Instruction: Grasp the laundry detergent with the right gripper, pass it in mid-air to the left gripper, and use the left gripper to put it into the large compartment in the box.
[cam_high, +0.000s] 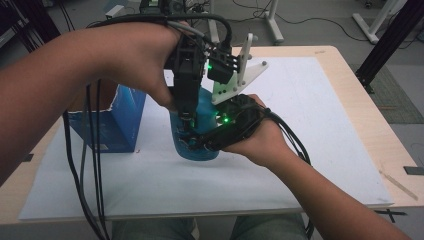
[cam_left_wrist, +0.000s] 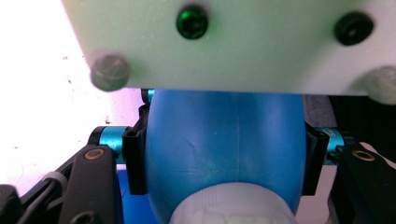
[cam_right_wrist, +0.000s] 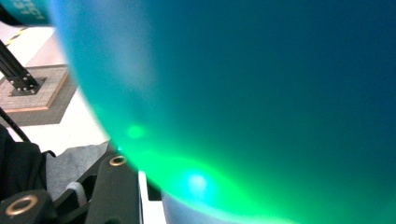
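A blue plastic bottle (cam_high: 200, 152) stands on the white sheet at mid-table, with both grippers on it. My left gripper (cam_high: 187, 122) comes down from above. In the left gripper view its pads (cam_left_wrist: 135, 158) press on both sides of the bottle (cam_left_wrist: 224, 140), with a white cap (cam_left_wrist: 233, 205) nearest the camera. My right gripper (cam_high: 205, 142) reaches in from the right and is shut on the bottle's lower body. Its white three-cornered plate (cam_high: 240, 75) sticks up behind, and also shows in the left gripper view (cam_left_wrist: 224, 42). The bottle's wall (cam_right_wrist: 257, 102) sits very close in the right gripper view, lit green.
A torn-open blue cardboard box (cam_high: 117, 122) stands just left of the bottle. The white sheet (cam_high: 310, 125) covers most of the wooden table (cam_high: 365, 115). Black cables (cam_high: 90, 170) hang from the left hand over the table's front edge.
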